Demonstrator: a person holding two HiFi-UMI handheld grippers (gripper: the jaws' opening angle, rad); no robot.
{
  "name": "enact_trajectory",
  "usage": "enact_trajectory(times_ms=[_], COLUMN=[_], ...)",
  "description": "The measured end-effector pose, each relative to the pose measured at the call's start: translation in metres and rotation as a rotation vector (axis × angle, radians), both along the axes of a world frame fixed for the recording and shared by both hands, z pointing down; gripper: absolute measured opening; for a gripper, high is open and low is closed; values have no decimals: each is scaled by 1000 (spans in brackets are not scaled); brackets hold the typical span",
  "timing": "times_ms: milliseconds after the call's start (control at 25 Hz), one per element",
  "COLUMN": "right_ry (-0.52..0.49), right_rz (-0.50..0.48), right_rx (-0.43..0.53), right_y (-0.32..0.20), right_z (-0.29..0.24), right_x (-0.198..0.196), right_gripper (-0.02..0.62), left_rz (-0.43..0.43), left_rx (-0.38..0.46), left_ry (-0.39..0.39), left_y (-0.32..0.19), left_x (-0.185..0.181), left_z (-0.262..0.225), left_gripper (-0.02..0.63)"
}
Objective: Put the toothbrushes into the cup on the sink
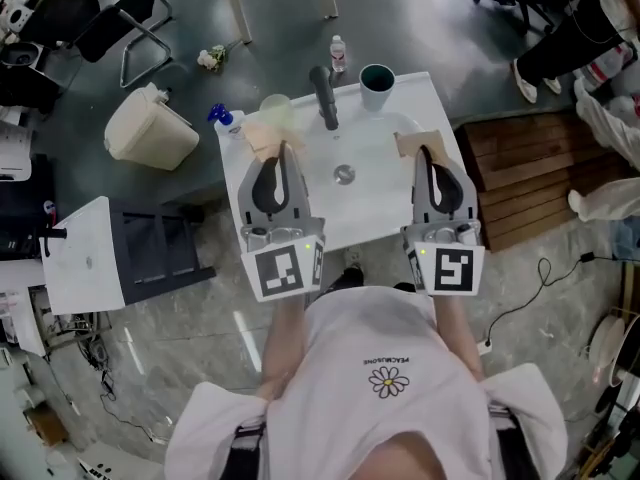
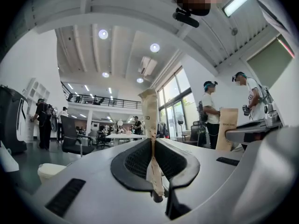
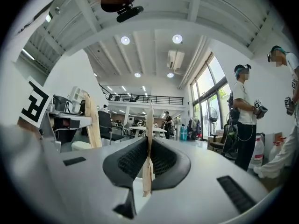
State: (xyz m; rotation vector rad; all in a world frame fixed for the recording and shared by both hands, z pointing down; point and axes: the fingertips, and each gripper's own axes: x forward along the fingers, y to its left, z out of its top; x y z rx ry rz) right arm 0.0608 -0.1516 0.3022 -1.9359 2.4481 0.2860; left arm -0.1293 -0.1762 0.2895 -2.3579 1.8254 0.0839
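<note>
My left gripper (image 1: 281, 149) is shut on a tan paper-wrapped toothbrush (image 1: 263, 135) over the left side of the white sink (image 1: 372, 211). My right gripper (image 1: 424, 153) is shut on a second tan wrapped toothbrush (image 1: 409, 144) over the sink's right side. A teal cup (image 1: 376, 86) stands at the sink's back edge, right of the dark faucet (image 1: 324, 96). In the left gripper view the wrapped toothbrush (image 2: 150, 110) sticks up from the shut left gripper (image 2: 152, 146). In the right gripper view, the other wrapped toothbrush (image 3: 149, 125) is pinched in the right gripper (image 3: 148, 148).
A drain (image 1: 344, 174) sits mid-basin. A pale green cup (image 1: 275, 105) and a blue item (image 1: 220, 116) are at the sink's back left; a small bottle (image 1: 338, 53) stands behind. A beige bin (image 1: 148, 128) is on the floor left, a wooden platform (image 1: 530, 173) right. People stand nearby (image 3: 243, 120).
</note>
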Motion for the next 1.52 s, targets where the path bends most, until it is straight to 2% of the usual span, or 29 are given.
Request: enact_trajectory(times_ms=[200,320,440,640,760,960,1520], right_ry=[13,16,61,29,10,-7,-16], right_rz=[-10,-45,-85,-166,-194,-207,-193], right_rx=[-27,-43,-42,-20,-10,-4,8], right_y=[-33,-45,-53,-66,-65,-69,-78], right_z=[2,5,6,3,-2,-2,-9], right_x=[-9,-5,5,-30,-37,-33,-19], right_gripper=[20,20,18,20,20,20,19], left_rz=[1,-32,-80,-169,-185,-198,-215], left_rx=[8,4,-6,-10,8,51,60], left_ry=[24,32,71,123,82,64,19], left_y=[-32,-35,-35,-30,-25,-23,-30], left_x=[-8,0,10,-24,-26,-24,-19], left_z=[-5,0,10,9,1,-14,-16], left_gripper=[37,37,37,37,37,37,37])
